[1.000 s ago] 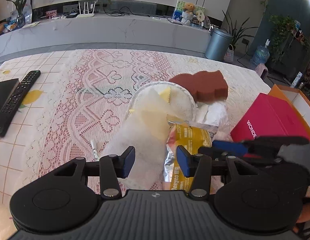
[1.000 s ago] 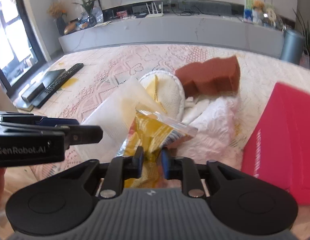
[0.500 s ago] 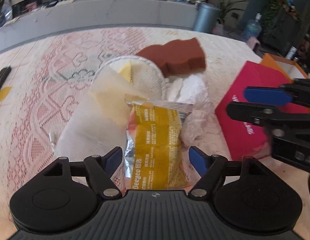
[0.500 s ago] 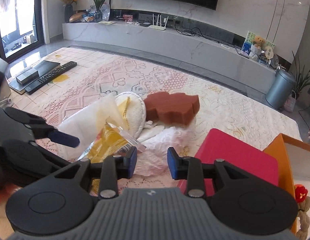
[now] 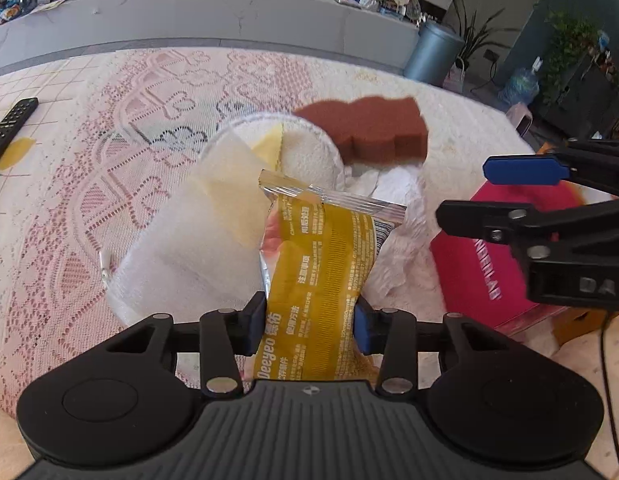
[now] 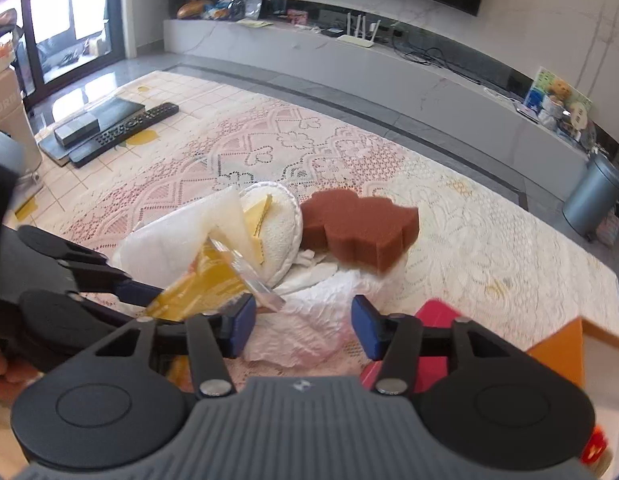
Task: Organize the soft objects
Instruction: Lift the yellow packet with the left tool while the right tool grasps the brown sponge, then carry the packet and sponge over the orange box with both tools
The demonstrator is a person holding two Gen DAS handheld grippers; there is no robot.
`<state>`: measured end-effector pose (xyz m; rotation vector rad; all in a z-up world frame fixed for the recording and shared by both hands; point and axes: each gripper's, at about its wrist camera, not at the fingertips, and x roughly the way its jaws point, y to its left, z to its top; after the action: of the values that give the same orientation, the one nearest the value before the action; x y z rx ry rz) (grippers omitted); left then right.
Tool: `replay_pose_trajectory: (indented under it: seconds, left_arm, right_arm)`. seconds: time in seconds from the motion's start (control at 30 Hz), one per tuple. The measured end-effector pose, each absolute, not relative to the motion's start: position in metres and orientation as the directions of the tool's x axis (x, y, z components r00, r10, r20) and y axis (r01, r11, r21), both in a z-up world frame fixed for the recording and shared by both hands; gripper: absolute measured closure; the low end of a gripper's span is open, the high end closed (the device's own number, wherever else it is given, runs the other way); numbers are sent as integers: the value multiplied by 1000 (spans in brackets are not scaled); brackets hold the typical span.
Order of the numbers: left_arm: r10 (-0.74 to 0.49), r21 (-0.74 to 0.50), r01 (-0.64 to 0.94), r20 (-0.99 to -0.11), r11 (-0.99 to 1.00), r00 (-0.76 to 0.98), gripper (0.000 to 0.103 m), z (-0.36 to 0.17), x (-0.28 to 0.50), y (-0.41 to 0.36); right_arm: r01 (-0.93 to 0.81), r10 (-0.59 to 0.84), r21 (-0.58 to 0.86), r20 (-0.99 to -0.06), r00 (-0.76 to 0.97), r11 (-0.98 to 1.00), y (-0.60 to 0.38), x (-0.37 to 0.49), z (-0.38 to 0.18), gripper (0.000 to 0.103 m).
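Note:
My left gripper (image 5: 309,322) is shut on a yellow foil snack packet (image 5: 321,276), its blue pads pinching the packet's lower part. The packet (image 6: 197,292) also shows in the right wrist view, held by the left gripper (image 6: 137,292). My right gripper (image 6: 303,326) is open and empty, above a crumpled white plastic bag (image 6: 309,328); it also shows at the right of the left wrist view (image 5: 501,188). Behind lie a white cloth (image 5: 189,248), a round white pad (image 5: 309,152) and a brown sponge (image 5: 373,128).
A pink-red box (image 5: 481,272) lies to the right, with an orange box (image 6: 557,348) beside it. Remote controls (image 6: 125,126) and a dark flat device lie at the far left on the lace tablecloth (image 5: 109,184). A grey bin (image 5: 431,58) stands beyond the table.
The right gripper let go of the yellow packet, opened wider and drew back to the right. The left gripper closed on the packet and now holds it.

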<state>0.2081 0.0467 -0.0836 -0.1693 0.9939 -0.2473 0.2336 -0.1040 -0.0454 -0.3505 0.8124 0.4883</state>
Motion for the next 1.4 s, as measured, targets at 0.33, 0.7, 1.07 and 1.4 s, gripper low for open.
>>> replay_pose_trajectory:
  seconds: [0.33, 0.7, 1.07, 1.4]
  left_arm:
    - [-219, -273, 0, -771, 962, 598, 54, -53, 227, 80]
    - [-238, -295, 2, -769, 956, 594, 54, -63, 243, 81]
    - [-236, -288, 15, -753, 958, 615, 54, -45, 229, 77]
    - [-212, -265, 13, -739, 964, 640, 54, -18, 205, 68]
  right_arm:
    - [-621, 174, -226, -838, 516, 750, -91, 317, -48, 13]
    - [-499, 104, -158, -883, 458, 852, -80, 352, -85, 40]
    - [-474, 105, -212, -823, 558, 855, -90, 325, -54, 52]
    - [-406, 247, 13, -811, 531, 914, -120, 288, -13, 51]
